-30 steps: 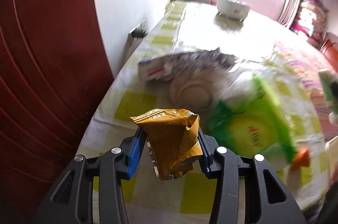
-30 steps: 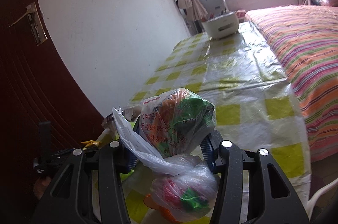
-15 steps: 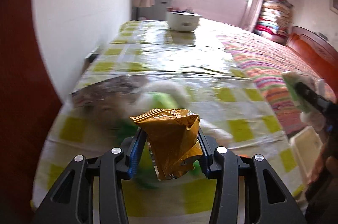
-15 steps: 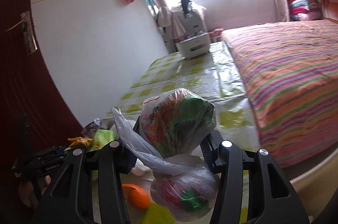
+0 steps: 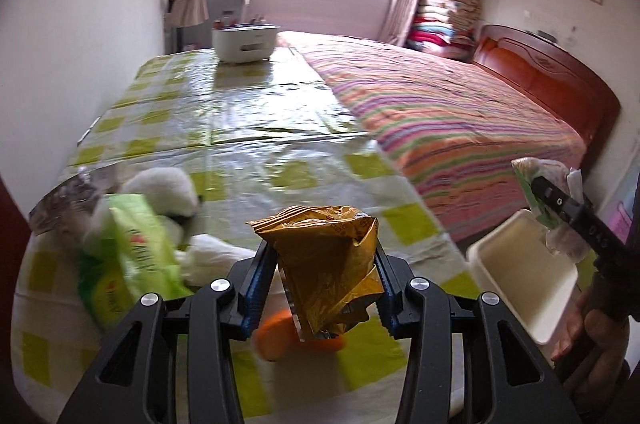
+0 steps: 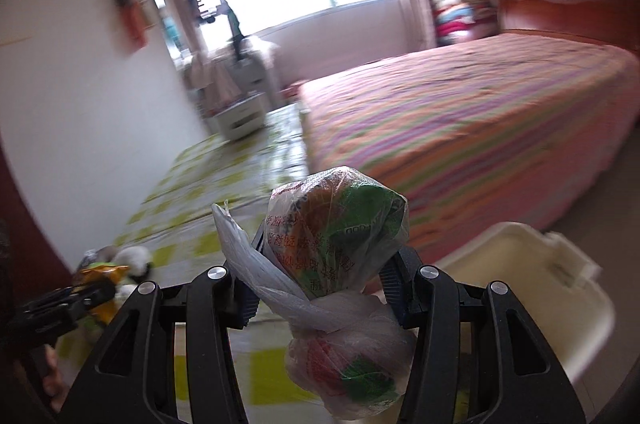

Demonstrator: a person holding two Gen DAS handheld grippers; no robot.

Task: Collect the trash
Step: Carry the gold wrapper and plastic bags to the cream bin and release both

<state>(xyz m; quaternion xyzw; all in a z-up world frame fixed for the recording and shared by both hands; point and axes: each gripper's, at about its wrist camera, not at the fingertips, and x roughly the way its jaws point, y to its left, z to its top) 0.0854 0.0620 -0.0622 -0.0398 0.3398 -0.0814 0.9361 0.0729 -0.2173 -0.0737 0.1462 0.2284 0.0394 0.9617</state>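
Holding a crumpled gold wrapper (image 5: pixel 326 264) pinched between the blue pads of the left gripper (image 5: pixel 320 278), jaws closed to the wrapper's width, at lower centre of the left view. Pointing level along the table (image 5: pixel 248 128) toward the window at upper centre, with the wrapper lifted clear of the checked cloth. Lying on the cloth at lower left: a green packet (image 5: pixel 128 256), a white wad (image 5: pixel 168 188) and a silver foil pack (image 5: pixel 60 200), all blurred; peeking out below the wrapper, an orange piece (image 5: pixel 272 336). Sitting at the far end of the table, a white pot (image 5: pixel 245 42). Running along the right half of the frame, a striped bed (image 5: pixel 460 120). Gripping a knotted clear bag (image 6: pixel 336 248) of green and orange packaging in the right gripper (image 6: pixel 324 284), jaws closed on its upper bulge, the lower bulge hanging beneath at bottom centre of the right view. Tilting slightly, aimed at the bed and window. Showing at lower right in both views, a cream bin (image 5: pixel 524 272), with the right gripper and bag just above its far rim in the left view. Appearing at lower left of the right view, the left gripper with the gold wrapper.
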